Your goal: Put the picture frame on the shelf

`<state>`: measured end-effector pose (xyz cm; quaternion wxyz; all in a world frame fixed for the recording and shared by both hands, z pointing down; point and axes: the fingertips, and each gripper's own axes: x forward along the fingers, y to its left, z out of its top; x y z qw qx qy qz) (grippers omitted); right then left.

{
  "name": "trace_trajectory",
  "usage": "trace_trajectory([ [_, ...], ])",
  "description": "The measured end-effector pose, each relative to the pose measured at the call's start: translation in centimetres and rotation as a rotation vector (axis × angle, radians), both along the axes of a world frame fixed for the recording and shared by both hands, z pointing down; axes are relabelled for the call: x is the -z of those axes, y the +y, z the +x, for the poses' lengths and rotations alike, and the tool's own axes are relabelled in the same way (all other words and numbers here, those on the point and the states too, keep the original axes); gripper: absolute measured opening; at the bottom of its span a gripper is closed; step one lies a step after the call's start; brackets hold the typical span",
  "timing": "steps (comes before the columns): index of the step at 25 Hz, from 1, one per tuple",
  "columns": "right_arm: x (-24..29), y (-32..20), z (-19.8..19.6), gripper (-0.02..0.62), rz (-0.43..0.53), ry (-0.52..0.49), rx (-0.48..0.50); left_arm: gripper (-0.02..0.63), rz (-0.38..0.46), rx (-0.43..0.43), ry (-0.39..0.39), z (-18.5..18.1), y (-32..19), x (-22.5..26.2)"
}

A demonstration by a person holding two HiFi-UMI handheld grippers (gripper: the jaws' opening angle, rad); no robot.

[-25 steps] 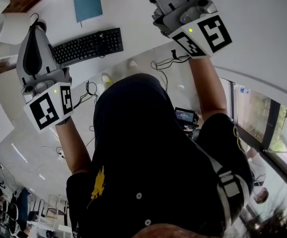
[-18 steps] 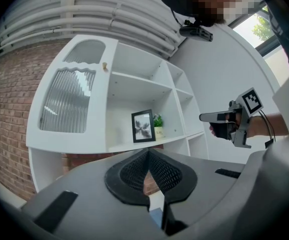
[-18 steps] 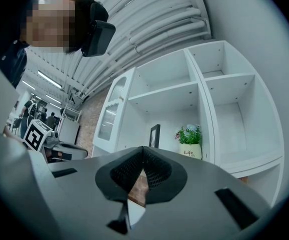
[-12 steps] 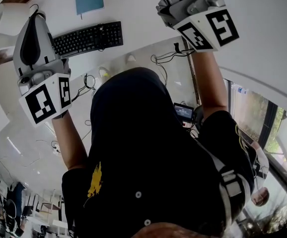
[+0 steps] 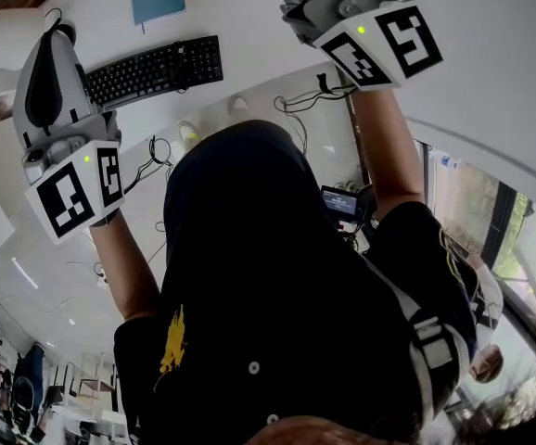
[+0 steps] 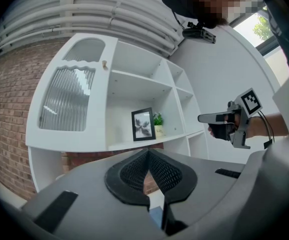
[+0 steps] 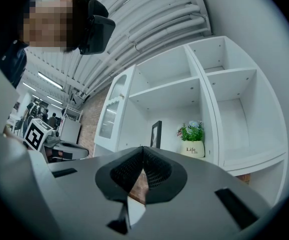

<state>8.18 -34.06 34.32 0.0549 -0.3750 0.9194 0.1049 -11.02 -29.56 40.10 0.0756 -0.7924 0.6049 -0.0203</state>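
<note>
Your left gripper: matte grey shell, black mesh-textured pads, jaws together, nothing between. Your right gripper: same build, jaws closed, empty. White shelf: flat boards, square compartments, ribbed glass door at left. Versus a second ago: head view drifts slightly, keyboard higher in picture; both grippers in same raised pose. Picture frame: black rectangular border, grey print, upright on shelf, potted plant just beside.

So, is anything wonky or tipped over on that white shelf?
No, nothing stands out. The picture frame stands up on the shelf next to the little potted plant, and neither has tipped or spilled. The left claw and the right claw are shut with nothing in them.
</note>
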Motion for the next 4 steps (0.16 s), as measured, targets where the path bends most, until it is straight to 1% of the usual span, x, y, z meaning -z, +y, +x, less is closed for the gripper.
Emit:
trace_trajectory([
  [4,-0.53,0.25,0.03,0.006,-0.005,0.000,-0.001,0.018,-0.012,0.000,-0.001,-0.03,0.41,-0.77],
])
